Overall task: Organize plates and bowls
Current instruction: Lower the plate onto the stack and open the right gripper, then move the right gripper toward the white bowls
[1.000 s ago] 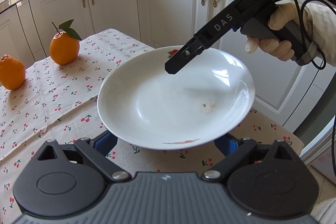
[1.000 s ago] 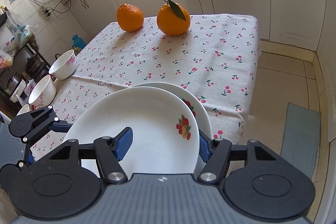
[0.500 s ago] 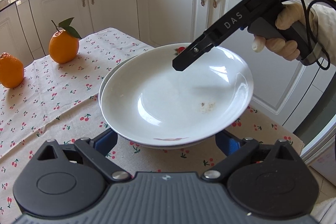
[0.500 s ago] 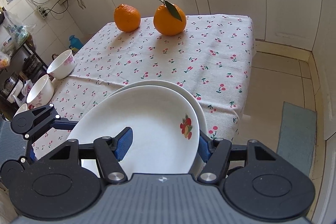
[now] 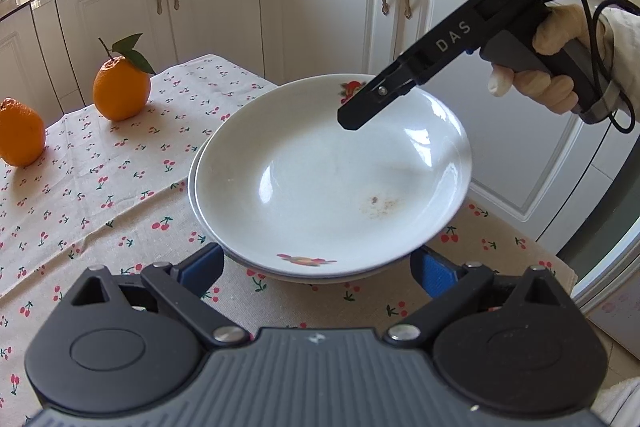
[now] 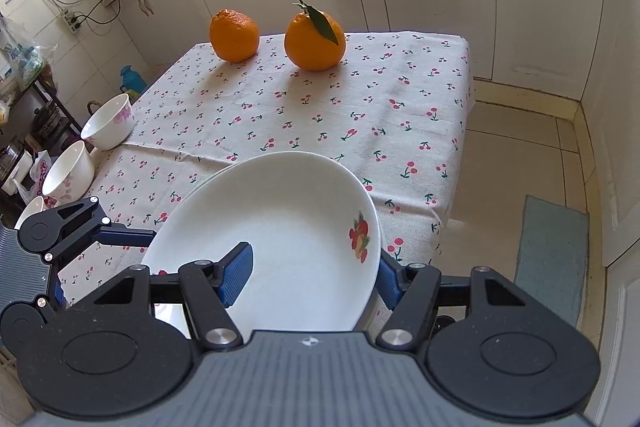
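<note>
White top plate [image 6: 280, 239] hides nearly all of the lower plate [image 5: 193, 187]; I see only its rim. Cherry-print tablecloth [image 6: 320, 115], two oranges [image 6: 314, 41], cream cabinets [image 5: 328, 7] behind. My right gripper [image 6: 312, 273] pinches the top plate's rim, lower than a second ago, now nested. Left gripper [image 5: 320, 267] gapes empty, just beside the stack.
</note>
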A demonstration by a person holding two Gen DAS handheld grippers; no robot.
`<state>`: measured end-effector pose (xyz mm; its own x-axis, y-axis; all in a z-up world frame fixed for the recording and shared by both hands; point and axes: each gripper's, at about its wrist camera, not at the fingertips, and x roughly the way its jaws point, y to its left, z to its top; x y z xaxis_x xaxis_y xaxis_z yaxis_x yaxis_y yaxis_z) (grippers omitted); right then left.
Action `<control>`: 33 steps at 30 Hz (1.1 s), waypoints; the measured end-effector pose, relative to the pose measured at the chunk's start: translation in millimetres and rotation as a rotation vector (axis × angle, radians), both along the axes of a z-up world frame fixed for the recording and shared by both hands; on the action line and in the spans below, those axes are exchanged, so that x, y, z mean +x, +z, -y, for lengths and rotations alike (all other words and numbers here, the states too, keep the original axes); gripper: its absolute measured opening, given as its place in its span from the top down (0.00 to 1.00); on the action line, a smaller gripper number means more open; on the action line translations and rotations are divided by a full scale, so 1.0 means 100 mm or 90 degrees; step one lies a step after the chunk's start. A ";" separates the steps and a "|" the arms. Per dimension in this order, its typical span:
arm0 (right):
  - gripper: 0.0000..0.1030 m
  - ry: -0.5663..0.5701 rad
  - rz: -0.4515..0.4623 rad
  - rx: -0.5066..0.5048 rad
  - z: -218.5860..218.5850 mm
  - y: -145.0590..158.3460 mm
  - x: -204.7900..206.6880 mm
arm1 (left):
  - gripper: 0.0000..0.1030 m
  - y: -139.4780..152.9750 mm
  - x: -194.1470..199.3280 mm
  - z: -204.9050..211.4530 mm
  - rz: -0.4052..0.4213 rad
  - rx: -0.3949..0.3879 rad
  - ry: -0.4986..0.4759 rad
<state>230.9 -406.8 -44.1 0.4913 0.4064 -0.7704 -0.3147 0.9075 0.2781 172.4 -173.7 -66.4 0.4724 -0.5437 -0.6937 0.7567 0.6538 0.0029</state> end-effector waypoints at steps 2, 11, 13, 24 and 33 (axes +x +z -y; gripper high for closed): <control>0.33 -0.002 0.000 -0.006 -0.01 0.01 -0.01 | 0.03 0.00 0.00 0.00 -0.001 -0.002 0.000; 0.31 -0.010 -0.001 -0.030 -0.05 0.04 -0.07 | 0.04 -0.01 -0.01 -0.03 -0.002 -0.010 0.003; 0.29 -0.011 -0.001 -0.039 -0.08 0.04 -0.08 | 0.04 0.00 -0.02 -0.04 -0.002 -0.011 0.006; 0.20 -0.025 -0.011 -0.085 -0.15 0.00 -0.14 | 0.04 0.03 -0.08 -0.09 0.009 -0.014 0.002; 0.00 -0.025 0.046 -0.119 -0.38 0.19 -0.32 | 0.03 0.12 -0.18 -0.18 0.045 -0.031 0.006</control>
